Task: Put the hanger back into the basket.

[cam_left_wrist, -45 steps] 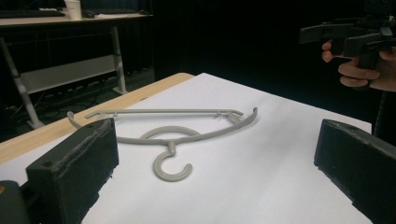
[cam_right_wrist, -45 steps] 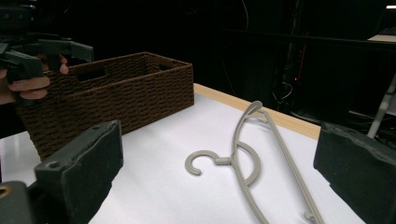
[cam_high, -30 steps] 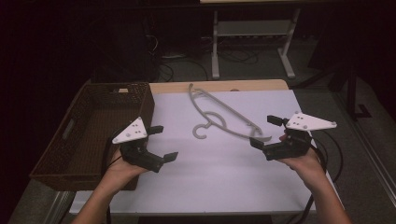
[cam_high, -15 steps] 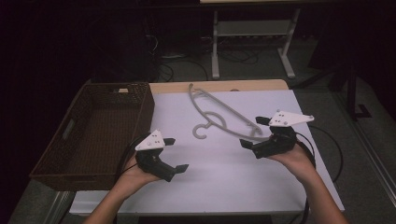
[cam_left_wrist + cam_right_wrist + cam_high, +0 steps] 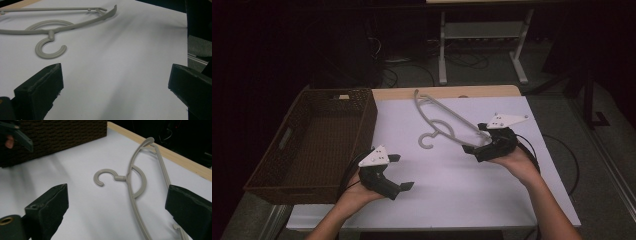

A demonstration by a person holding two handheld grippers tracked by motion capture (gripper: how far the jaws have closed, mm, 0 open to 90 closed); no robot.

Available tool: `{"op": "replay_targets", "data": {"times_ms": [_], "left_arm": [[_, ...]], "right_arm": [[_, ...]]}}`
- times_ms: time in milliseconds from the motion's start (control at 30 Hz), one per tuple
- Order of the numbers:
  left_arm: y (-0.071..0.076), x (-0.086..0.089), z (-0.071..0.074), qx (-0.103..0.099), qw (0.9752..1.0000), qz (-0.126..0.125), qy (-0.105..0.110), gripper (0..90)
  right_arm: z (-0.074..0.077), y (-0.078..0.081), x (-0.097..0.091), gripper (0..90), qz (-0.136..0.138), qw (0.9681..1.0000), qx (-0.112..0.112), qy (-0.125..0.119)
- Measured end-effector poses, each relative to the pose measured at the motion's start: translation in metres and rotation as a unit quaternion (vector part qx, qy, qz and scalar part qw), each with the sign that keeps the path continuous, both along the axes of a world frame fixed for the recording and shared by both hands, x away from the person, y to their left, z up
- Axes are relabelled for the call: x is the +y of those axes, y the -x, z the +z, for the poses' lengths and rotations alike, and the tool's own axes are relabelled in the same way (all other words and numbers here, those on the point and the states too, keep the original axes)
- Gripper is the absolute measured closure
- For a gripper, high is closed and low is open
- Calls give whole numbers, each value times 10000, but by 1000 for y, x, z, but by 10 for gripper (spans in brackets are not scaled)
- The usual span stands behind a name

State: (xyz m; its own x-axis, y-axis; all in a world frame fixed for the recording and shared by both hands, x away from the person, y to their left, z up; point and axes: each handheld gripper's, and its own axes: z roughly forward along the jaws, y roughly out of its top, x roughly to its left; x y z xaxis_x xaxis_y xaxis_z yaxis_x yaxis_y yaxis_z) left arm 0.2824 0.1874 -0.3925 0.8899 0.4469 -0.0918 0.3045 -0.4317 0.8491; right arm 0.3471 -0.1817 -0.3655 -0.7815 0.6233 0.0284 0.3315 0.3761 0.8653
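The grey hanger (image 5: 447, 122) is laid flat at centre frame, the wide-jawed right gripper (image 5: 477, 142) brought to its lower-right arm (apparently for grasping), while the left gripper (image 5: 401, 172), also wide, is held lower left.

The table (image 5: 492, 200) carries the basket (image 5: 287, 165) along its left edge. The hanger (image 5: 447, 122) lies flat on the table, right of the basket, toward the far half, its hook pointing near-left. My left gripper (image 5: 399, 172) sits near the front edge, just right of the basket, well apart from the hanger. My right gripper (image 5: 474, 142) sits at the hanger's near-right end, its jaws either side of that end.
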Motion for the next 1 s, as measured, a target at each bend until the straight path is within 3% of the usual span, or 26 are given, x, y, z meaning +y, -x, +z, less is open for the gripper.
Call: {"op": "replay_targets", "data": {"times_ms": [133, 167, 267, 333, 400, 500, 667, 833, 1000], "left_arm": [[0, 1, -2, 31, 10000, -1, -27, 0], [0, 1, -3, 30, 10000, 3, -18, 0], [1, 1, -3, 22, 10000, 1, 2, 0], [1, 1, -2, 34, 10000, -3, -1, 0], [1, 1, -2, 38, 10000, -9, -7, 0], [1, 2, -2, 50, 10000, -10, 20, 0], [1, 3, -1, 58, 10000, -19, 44, 0], [1, 4, -1, 65, 10000, -21, 37, 0], [1, 3, -2, 71, 10000, -20, 36, 0]], "right_arm": [[-4, -9, 1, 87, -1, 9999, 126, 66], [-4, -14, 2, 130, -9, 9997, 211, 102], [-4, -20, 3, 150, 3, 9996, 220, 161], [-7, -28, 7, 236, -6, 9994, 213, 265], [-8, -30, 8, 256, -30, 9992, 233, 312], [-16, -46, 14, 365, -6, 9984, 391, 407], [-26, -58, 20, 453, 102, 9972, 535, 509], [-42, -74, 31, 569, 162, 9935, 711, 878], [-54, -83, 37, 612, 207, 9899, 896, 1082]]}}
